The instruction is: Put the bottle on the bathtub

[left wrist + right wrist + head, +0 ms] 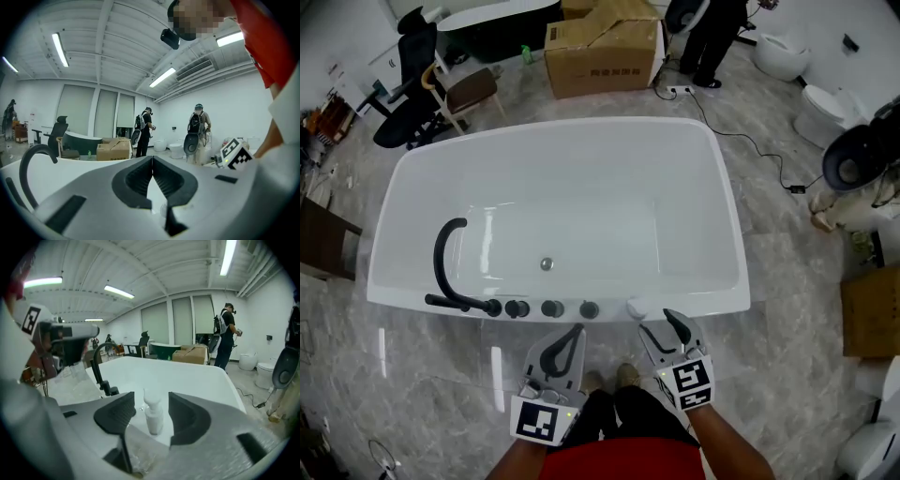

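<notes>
On the bathtub [581, 127] rim stands the bottle [153, 416]

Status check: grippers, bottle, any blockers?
Left gripper shut, empty. Right gripper open, bottle between jaws, untouched. It stands upright on bathtub rim. Nothing in the way.

Glossy smooth white bathtub [581, 131], matt black faucet [442, 258], polished grey marble-look floor [787, 281], brown cardboard box [605, 56], white plastic bottle [153, 417]
</notes>
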The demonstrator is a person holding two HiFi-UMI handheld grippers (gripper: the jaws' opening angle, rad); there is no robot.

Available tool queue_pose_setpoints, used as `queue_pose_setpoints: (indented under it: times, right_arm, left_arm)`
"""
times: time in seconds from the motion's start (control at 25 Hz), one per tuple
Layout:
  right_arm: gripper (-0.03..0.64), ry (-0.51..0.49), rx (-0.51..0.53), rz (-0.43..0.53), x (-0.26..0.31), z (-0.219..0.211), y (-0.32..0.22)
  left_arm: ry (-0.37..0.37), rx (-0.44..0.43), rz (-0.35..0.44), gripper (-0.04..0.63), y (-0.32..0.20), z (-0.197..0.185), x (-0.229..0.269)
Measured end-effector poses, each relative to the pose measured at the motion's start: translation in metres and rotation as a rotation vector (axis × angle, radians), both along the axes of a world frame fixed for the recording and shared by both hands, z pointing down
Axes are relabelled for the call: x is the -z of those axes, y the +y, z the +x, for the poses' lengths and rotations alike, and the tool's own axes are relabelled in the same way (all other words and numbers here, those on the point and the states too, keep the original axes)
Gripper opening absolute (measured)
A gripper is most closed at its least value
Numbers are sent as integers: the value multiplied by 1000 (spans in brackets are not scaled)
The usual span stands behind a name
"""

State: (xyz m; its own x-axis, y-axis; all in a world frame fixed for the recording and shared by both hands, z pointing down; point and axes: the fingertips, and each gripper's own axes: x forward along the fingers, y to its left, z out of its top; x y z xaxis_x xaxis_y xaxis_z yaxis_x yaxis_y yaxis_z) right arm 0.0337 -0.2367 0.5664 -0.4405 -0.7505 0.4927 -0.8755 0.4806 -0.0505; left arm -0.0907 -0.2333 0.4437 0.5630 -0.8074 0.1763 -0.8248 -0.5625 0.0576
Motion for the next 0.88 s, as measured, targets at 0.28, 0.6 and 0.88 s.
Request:
queue_pose_setpoints:
  times: [0.28,0.6,0.88]
  right_arm:
    - [115,-117,-50,166,101,-4,26]
    - [6,-140,-30,303,166,-19,53]
    - [6,-172,-20,353,188,-25,70]
  left_arm:
    - [30,-78,70,11,28,13,38]
    - [64,-145,135,11,46,30,73]
    - [85,-166,166,11,61,36,88]
